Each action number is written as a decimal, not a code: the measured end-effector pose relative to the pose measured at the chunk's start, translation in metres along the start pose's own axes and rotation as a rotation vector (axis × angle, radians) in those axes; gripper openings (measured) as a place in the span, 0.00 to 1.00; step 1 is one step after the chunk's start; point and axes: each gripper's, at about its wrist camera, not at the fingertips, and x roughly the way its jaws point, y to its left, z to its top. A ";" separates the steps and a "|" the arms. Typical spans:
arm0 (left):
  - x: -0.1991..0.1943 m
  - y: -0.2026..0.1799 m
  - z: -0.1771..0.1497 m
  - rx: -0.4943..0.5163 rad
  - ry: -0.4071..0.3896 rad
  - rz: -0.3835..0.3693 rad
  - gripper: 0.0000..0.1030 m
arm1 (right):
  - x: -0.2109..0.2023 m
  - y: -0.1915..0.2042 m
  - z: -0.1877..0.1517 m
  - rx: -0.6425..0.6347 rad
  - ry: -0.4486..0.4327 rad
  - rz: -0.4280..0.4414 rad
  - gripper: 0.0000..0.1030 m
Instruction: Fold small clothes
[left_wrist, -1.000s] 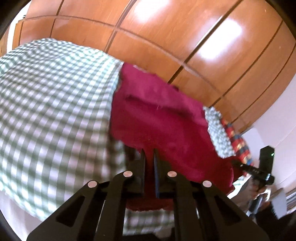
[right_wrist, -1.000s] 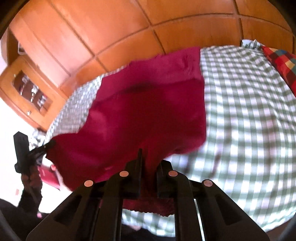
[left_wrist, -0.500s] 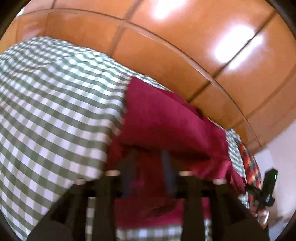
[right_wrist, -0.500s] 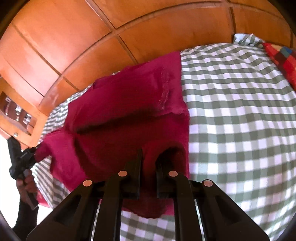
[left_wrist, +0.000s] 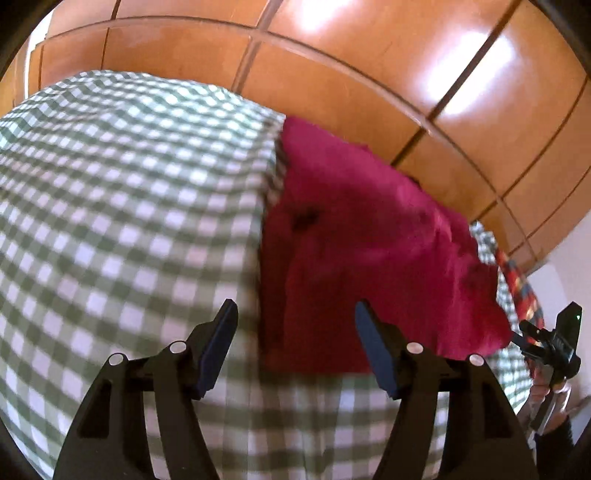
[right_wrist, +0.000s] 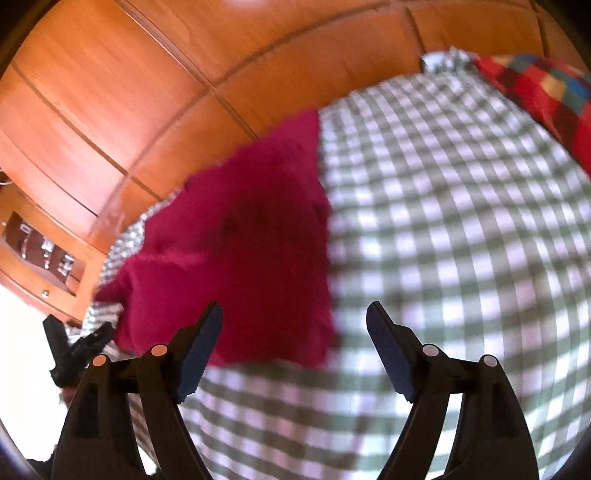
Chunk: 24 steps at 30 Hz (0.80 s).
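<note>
A dark red garment (left_wrist: 354, 251) lies folded over on the green-and-white checked bed cover (left_wrist: 122, 206). My left gripper (left_wrist: 295, 328) is open and empty, its jaws wide apart just short of the garment's near edge. In the right wrist view the same garment (right_wrist: 243, 266) lies ahead and to the left. My right gripper (right_wrist: 293, 332) is open and empty, close to the garment's near right corner. Each view shows the other gripper at its edge: the right one (left_wrist: 546, 343), the left one (right_wrist: 74, 347).
Glossy wooden wardrobe doors (left_wrist: 369, 74) stand behind the bed. A red multicoloured patchwork pillow (right_wrist: 546, 96) lies at the bed's far right, also seen in the left wrist view (left_wrist: 521, 291). A wooden cabinet with a glass front (right_wrist: 44, 258) stands at the left.
Both grippers were shut on the garment's edge and carried it forward over itself. Both have now opened and let go, and the garment lies folded on the bed.
</note>
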 end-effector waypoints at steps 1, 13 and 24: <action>-0.001 0.000 -0.006 -0.002 -0.002 0.001 0.64 | 0.003 -0.001 -0.004 0.000 0.008 -0.009 0.76; 0.023 -0.021 -0.003 0.094 0.047 0.104 0.11 | 0.046 0.021 -0.002 -0.045 0.024 -0.074 0.21; -0.027 -0.010 -0.034 0.046 0.062 0.002 0.09 | -0.001 0.028 -0.032 -0.135 0.040 -0.089 0.15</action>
